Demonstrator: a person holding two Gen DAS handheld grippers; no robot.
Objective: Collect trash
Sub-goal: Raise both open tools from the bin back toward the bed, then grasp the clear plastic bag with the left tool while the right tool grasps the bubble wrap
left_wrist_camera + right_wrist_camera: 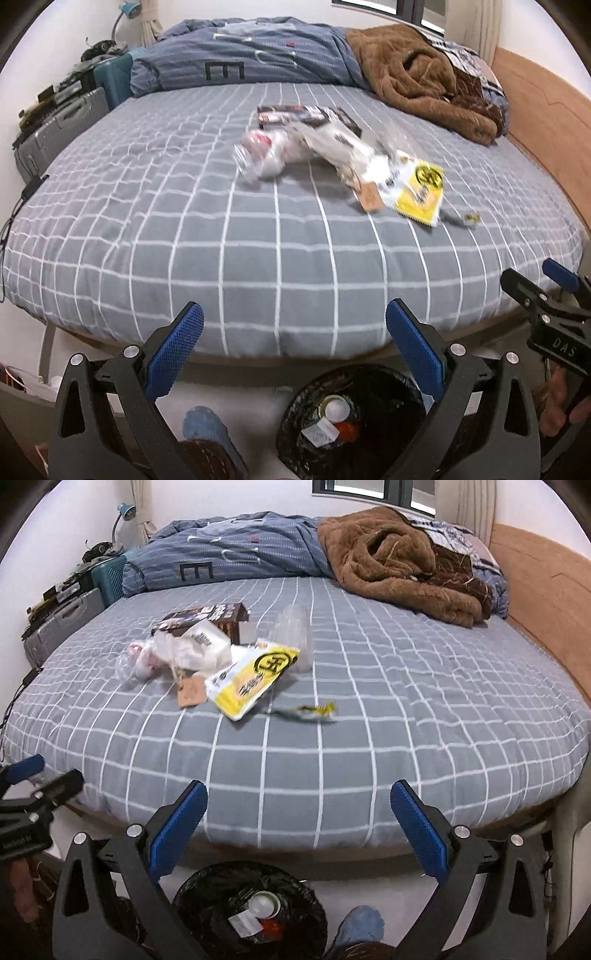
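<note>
We held the left tongs (293,339) and right tongs (299,818) spread apart and empty over the bin (207,897) at six o'clock, ready to reach; the trash (251,675) lay piled on the bed (369,738) toward eleven o'clock.

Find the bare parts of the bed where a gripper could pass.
Bare sheet lies between the litter and the bed's near edge, and right of the small wrapper below the brown blanket. Crowded: around the yellow packet and box.
</note>
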